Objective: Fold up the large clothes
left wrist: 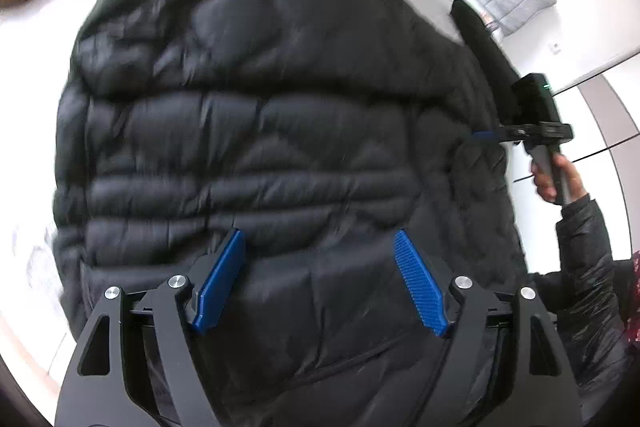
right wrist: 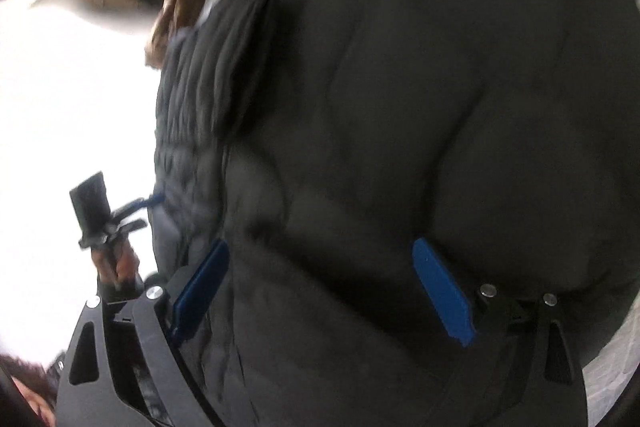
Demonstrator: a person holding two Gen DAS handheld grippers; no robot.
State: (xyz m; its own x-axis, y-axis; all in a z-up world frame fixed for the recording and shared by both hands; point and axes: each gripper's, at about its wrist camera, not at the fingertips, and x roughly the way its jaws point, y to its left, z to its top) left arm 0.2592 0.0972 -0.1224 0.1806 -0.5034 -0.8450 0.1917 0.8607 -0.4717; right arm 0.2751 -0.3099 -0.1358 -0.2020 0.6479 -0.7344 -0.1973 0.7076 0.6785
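Both grippers, left gripper [left wrist: 318, 281] and right gripper [right wrist: 320, 291], hover over the black puffer jacket [left wrist: 260, 131] with fingers spread, released; next comes gripping its edges to fold.

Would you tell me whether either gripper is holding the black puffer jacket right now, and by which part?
Neither: the left gripper and right gripper both stand open above the black puffer jacket, with nothing clamped between their pads.

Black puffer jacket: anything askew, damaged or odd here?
Nothing stands out. The black puffer jacket lies spread and wrinkled, no tear visible. Both views are motion-blurred, so fine damage can't be ruled out.
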